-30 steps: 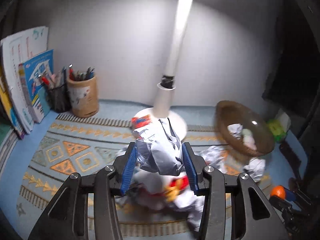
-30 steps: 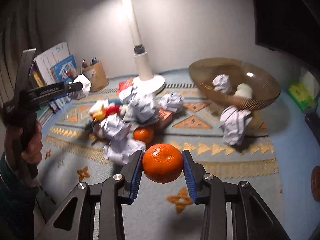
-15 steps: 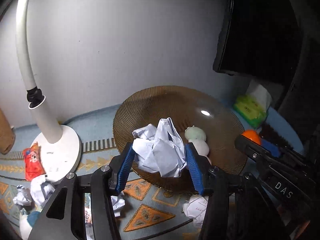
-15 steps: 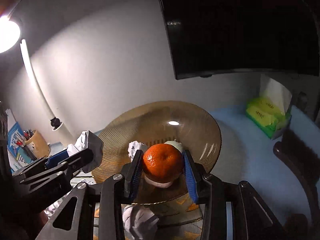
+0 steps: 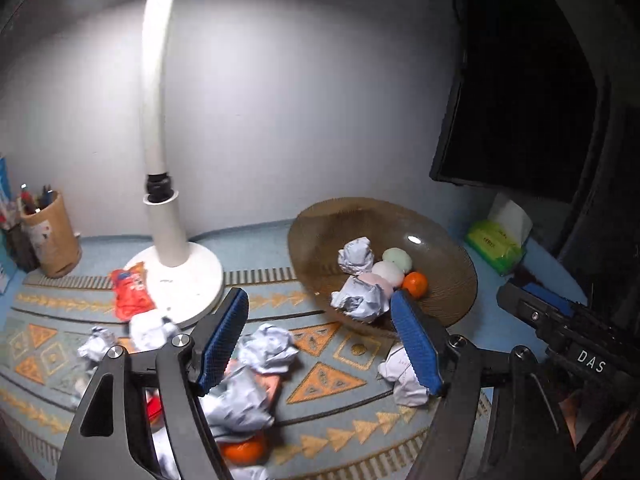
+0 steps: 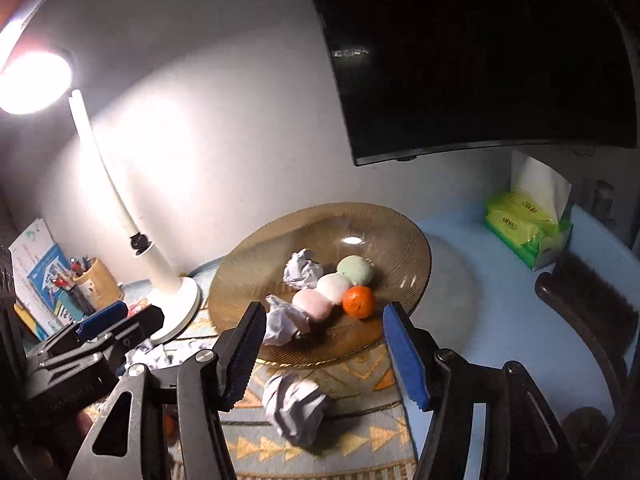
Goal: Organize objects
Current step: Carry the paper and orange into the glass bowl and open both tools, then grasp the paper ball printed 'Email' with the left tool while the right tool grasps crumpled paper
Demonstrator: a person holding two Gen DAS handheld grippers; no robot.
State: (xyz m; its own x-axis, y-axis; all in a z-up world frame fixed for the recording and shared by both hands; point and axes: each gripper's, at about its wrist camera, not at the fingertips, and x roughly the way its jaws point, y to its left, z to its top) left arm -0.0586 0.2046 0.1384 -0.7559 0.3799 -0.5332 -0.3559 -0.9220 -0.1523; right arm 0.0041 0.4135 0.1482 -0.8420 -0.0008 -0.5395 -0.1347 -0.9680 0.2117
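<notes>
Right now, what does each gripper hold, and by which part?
Nothing. The left gripper and right gripper have just opened, empty, before the bowl.

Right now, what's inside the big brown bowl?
The bowl holds two crumpled paper balls, three round buns, green, white and pink, and an orange. Anything beneath them is covered.

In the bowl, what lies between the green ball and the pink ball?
A white ball between green ball and pink ball, in the bowl; the right wrist view shows it.
</notes>
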